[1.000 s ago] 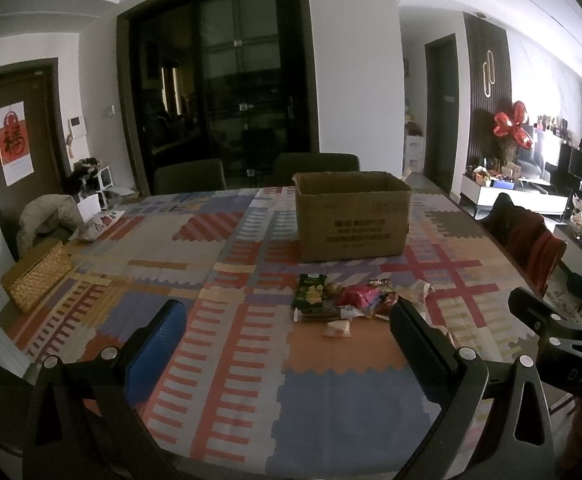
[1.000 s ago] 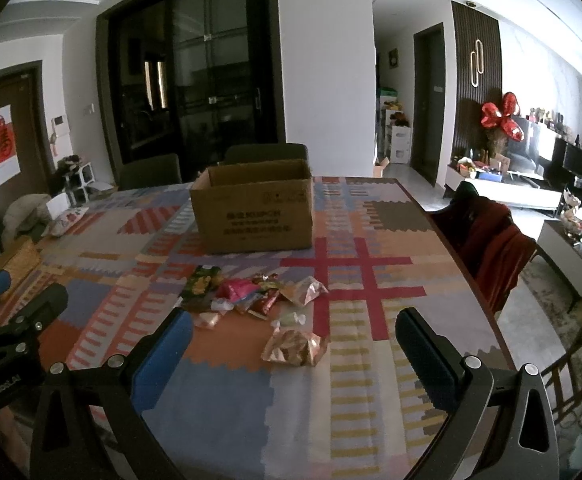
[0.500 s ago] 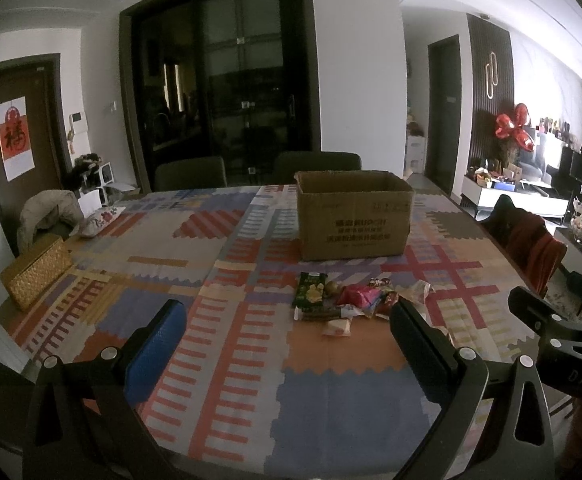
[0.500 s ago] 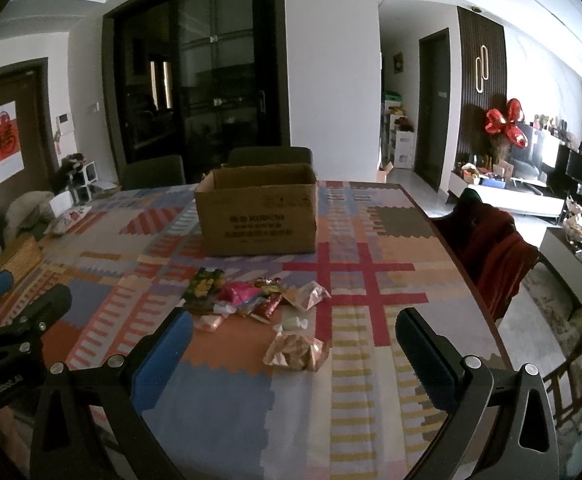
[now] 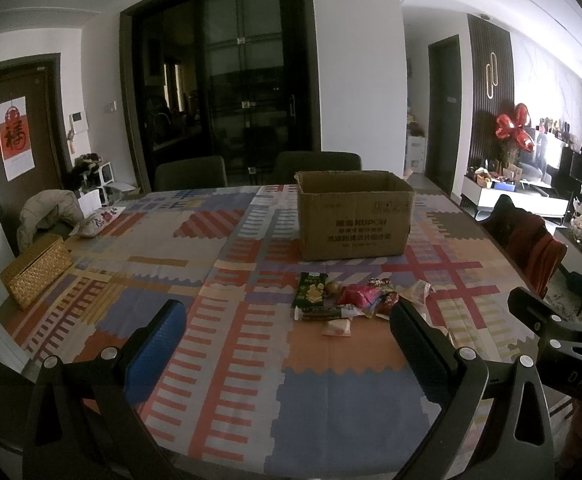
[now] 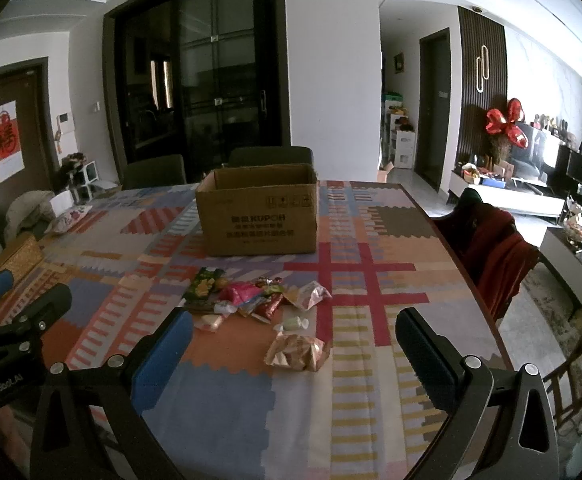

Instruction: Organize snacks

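Two tools spread wide, cardboard box (image 5: 355,216) printed "KUPOH", snack packets (image 6: 259,300) nearby

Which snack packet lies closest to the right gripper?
The crinkled gold-pink foil packet. It lies alone in front of the right gripper, nearer than the snack pile by the cardboard box.

Home dining room: table (image 5: 219,392), chairs (image 5: 191,173).

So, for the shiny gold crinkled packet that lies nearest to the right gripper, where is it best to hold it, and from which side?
Probably its raised, crumpled middle, coming straight down from above. The gold packet lies flat and apart from the snack pile, so its edges hug the tablecloth while the puffed foil gives something to pinch. The right gripper, jaws wide open, looks best placed.
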### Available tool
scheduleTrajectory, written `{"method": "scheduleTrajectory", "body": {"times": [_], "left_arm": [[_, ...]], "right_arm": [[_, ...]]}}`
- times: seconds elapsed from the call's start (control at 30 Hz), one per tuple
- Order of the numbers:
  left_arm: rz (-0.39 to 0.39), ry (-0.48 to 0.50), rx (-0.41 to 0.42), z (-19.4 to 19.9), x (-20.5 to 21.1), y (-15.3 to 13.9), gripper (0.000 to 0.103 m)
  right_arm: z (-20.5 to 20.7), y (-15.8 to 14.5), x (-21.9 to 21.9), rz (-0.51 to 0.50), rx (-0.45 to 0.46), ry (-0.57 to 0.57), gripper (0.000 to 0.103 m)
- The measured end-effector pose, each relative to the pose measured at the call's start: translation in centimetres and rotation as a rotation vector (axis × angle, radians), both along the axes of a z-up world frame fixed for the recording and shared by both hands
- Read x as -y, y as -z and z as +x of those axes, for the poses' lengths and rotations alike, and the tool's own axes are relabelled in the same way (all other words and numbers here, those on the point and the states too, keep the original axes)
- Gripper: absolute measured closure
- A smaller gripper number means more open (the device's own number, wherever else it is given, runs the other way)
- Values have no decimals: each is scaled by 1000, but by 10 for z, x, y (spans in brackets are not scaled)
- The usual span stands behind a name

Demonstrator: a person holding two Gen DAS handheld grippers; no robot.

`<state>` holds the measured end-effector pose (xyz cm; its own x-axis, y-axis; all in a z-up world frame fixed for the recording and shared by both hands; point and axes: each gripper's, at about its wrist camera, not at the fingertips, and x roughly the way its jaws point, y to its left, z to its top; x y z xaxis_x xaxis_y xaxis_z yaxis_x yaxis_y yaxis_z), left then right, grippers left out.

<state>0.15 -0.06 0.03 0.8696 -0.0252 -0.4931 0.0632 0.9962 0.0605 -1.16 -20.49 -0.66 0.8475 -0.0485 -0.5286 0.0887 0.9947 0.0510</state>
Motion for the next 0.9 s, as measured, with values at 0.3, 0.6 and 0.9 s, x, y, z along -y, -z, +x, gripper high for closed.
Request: {"method": "scheduleTrajectory", "body": {"times": [0.3,0.6,0.9], "left_arm": [[0,1,-5,1,3,2,0],[-1,2,-6,1,3,2,0],[-1,4,-12,1,4,5,0]], "right_arm": [[1,0,0,-1,2,0,1],[2,1,0,0,-2,2,1],[3,3,0,2,-7,-3,1]]}}
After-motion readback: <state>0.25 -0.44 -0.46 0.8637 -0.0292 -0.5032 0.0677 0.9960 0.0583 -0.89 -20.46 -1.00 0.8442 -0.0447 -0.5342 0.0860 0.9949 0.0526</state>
